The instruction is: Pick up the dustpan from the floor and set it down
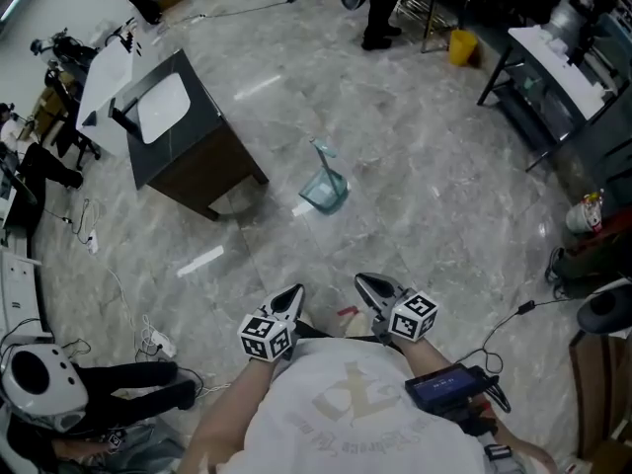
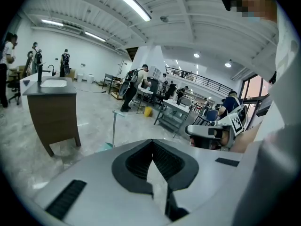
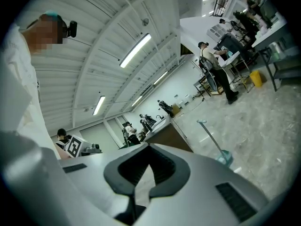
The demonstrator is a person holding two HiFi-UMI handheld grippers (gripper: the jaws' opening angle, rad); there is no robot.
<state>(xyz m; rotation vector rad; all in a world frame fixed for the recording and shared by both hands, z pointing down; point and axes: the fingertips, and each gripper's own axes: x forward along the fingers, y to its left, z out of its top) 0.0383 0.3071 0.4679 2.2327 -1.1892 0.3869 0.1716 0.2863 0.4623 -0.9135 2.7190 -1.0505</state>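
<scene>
At the left of the head view a dark cabinet point(image 1: 202, 161) with a white sink point(image 1: 163, 107) set in its top stands on the pale marbled floor point(image 1: 425, 176). Close in front of the person, the left tool point(image 1: 293, 295) has its two halves pressed together with nothing between them. Ahead of it and a little to its right is the dustpan point(image 1: 327, 188), a see-through green one resting on the floor near the cabinet's front corner. Its thin handle point(image 1: 321, 154) rises upright, and it is well apart from both tools. To the right of that, the right tool point(image 1: 367, 282) is likewise pressed together and empty, pointing nearly level toward the dustpan. The step in hand looks like the reach, with no grasp begun. To do it well, whichever tool takes the dustpan should spread before it arrives. It should come at the handle squarely so both pads meet the thin shaft, and pinch high up. A straight lift should keep the pan from swinging or scraping, and the path should stay clear of the cabinet.
</scene>
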